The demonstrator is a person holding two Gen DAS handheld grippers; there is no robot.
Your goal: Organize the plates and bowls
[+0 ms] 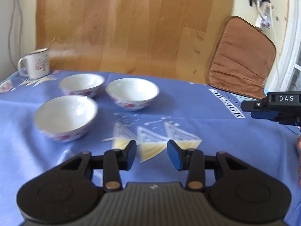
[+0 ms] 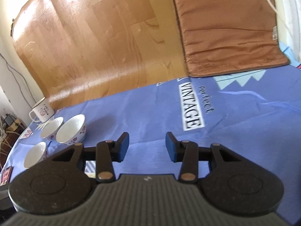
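Three white bowls with red flower patterns stand apart on the blue tablecloth [image 1: 188, 113]: a near one [image 1: 64, 117], a far left one [image 1: 81, 84] and a far right one [image 1: 132, 94]. My left gripper [image 1: 152, 154] hovers open and empty over the cloth, to the right of the near bowl. In the right wrist view the same bowls [image 2: 71, 130] [image 2: 50, 128] [image 2: 35, 154] sit at the far left. My right gripper [image 2: 147, 146] is open with nothing between its blue pads [image 2: 172, 146], well right of the bowls. No plates are visible.
A white enamel mug [image 1: 36, 64] stands at the table's back left corner. A wooden board [image 1: 122, 22] leans behind the table, with a brown cushion [image 1: 242, 58] at the back right. The other gripper's body [image 1: 278, 107] enters at the right edge.
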